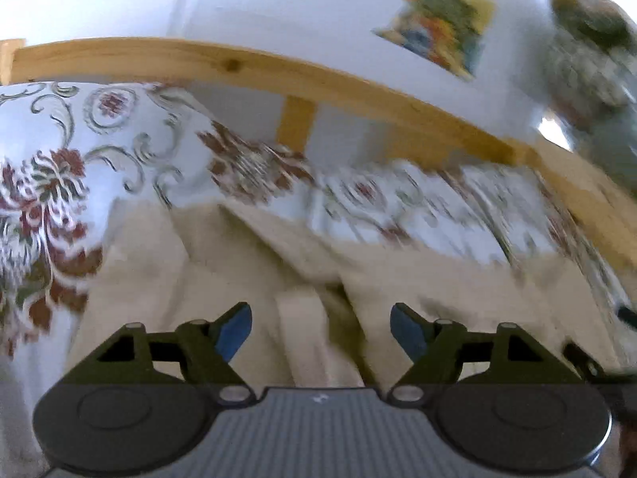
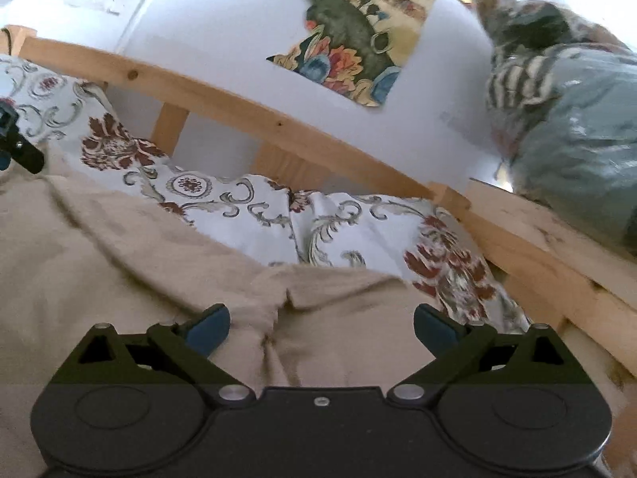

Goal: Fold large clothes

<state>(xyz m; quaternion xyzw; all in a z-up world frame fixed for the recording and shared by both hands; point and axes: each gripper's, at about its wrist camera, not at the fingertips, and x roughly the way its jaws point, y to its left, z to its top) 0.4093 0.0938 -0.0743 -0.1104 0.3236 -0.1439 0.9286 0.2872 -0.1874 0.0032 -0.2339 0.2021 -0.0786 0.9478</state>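
The beige garment [image 2: 119, 247] lies rumpled on the bed over the floral bedding [image 2: 254, 215]. It looks soft, limp and light, best pinched at an edge or corner. Both the left hand-held gripper [image 1: 320, 328] and the right hand-held gripper [image 2: 321, 328] are spread wide, holding nothing; the blurred left view hides any contact.

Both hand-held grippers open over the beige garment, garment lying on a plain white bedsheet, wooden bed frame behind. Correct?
Not quite. The bedding under the beige garment is floral-patterned, not plain; the right wrist view shows it. The rest holds: left hand-held gripper and right hand-held gripper are open, wooden bed frame behind.
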